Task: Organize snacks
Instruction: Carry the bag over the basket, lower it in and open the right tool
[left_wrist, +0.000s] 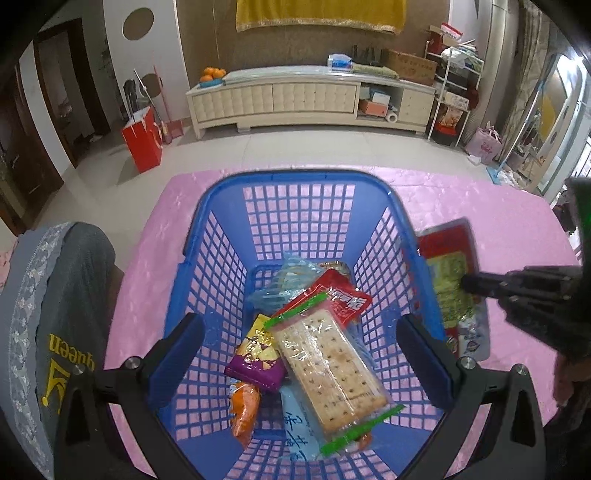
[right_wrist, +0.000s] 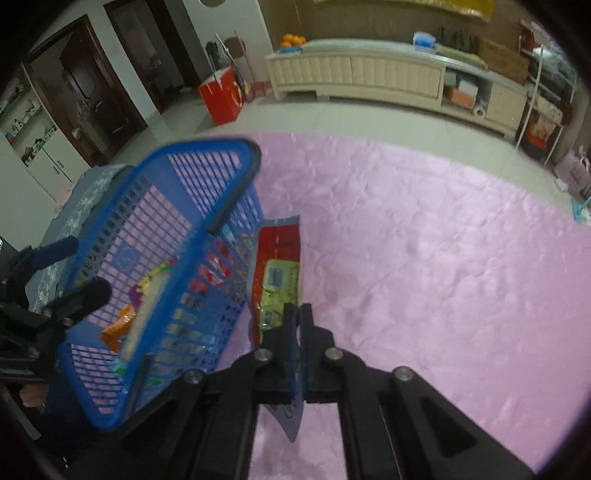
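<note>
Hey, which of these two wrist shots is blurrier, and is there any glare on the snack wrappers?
Right wrist view: motion-smeared, the blue basket and the red packet in the right gripper look soft. Left wrist view: sharper, with glare on the cracker pack; fisheye bends both.

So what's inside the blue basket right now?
The blue basket holds a cracker pack lying on top, a red packet, a purple packet and an orange one; lower packets are partly covered.
</note>
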